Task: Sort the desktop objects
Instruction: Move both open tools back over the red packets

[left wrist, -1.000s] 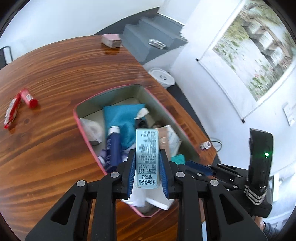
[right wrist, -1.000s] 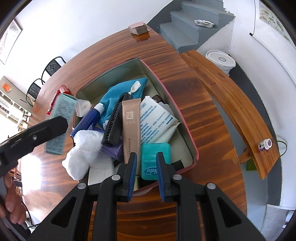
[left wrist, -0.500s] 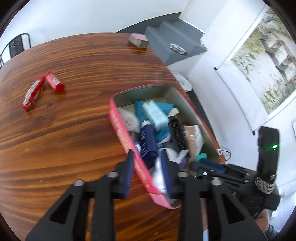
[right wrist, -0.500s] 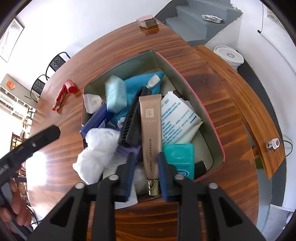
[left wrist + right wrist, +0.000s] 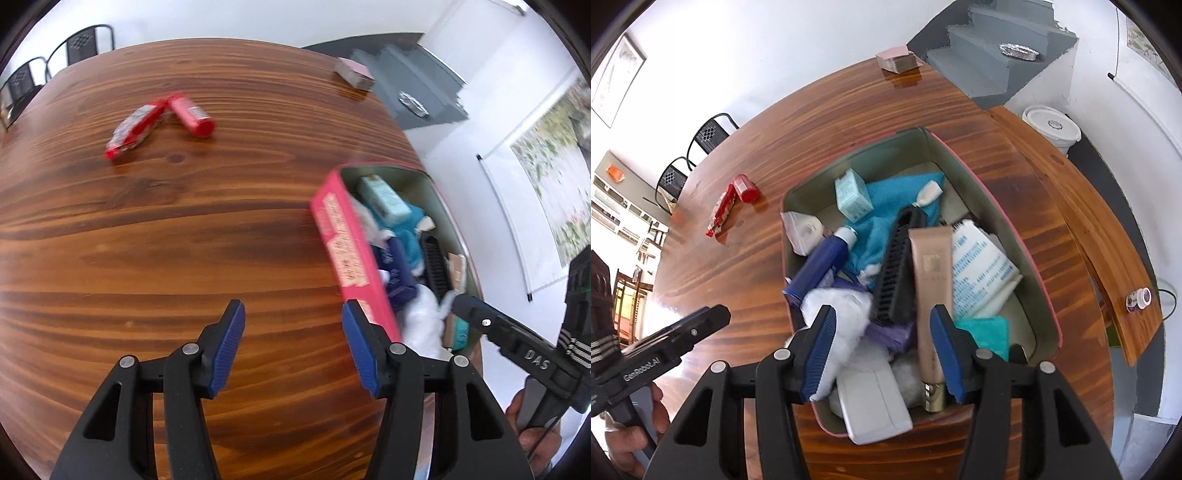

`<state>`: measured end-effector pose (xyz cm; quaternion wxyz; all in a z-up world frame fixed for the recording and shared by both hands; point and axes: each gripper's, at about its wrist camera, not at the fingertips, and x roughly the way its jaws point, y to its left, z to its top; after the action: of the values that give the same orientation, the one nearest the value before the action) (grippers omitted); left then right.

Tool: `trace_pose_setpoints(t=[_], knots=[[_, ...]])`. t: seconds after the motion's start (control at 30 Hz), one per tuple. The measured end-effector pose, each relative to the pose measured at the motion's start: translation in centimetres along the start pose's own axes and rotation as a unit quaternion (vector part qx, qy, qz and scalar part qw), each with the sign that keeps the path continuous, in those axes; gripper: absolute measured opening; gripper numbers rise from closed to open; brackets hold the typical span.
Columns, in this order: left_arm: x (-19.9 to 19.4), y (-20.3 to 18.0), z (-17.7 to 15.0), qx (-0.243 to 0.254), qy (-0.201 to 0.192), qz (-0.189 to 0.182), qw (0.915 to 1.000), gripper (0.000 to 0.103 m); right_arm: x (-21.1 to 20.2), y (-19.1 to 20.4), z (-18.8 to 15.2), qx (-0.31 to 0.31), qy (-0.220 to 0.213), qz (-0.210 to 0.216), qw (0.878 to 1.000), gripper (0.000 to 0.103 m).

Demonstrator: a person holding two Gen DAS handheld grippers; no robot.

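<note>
Left gripper held wide open, empty, over glossy wood-grain table. Right gripper also spread, nothing clamped, above rectangular pink-walled bin; ribbed black comb seen inside.

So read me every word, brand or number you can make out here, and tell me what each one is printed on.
"DAS": on the right tongs, seen from the left wrist; more letters may be hidden.
"GenRobot.AI": on the left tongs, seen from the right wrist.
Too small to read: blue print on the white packet, the emblem on the beige tube, print on the pale blue box.
Blurred: white patches on the pink bin, red wrapper.
</note>
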<state>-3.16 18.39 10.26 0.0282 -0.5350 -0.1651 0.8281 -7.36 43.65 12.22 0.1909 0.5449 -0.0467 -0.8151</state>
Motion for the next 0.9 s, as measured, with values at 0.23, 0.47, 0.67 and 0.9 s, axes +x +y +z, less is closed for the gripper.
trace_pose_setpoints(t=[0.23,0.47,0.67,0.9], knots=[[-1.0,4.0,0.4,-0.034,-0.007,0.027,0.9990,0.059,1.1,3.0,0.5,-0.023,0.005,0.010,1.000,0.072],[-2.1,8.4,0.5,-0.062,-0.021,0.067,0.9956,0.059,2.6,7.0,1.1,-0.069,0.007,0.011,0.998,0.072],[-2.6,11.9,0.6,-0.100,-0.023,0.086,0.9910,0.059,3.5,9.8,1.6,-0.094,0.002,0.014,0.996,0.074],[-2.8,14.4,0.9,-0.111,-0.024,0.101,0.9884,0.059,5.3,11.2,1.6,-0.090,0.018,0.017,0.996,0.075]])
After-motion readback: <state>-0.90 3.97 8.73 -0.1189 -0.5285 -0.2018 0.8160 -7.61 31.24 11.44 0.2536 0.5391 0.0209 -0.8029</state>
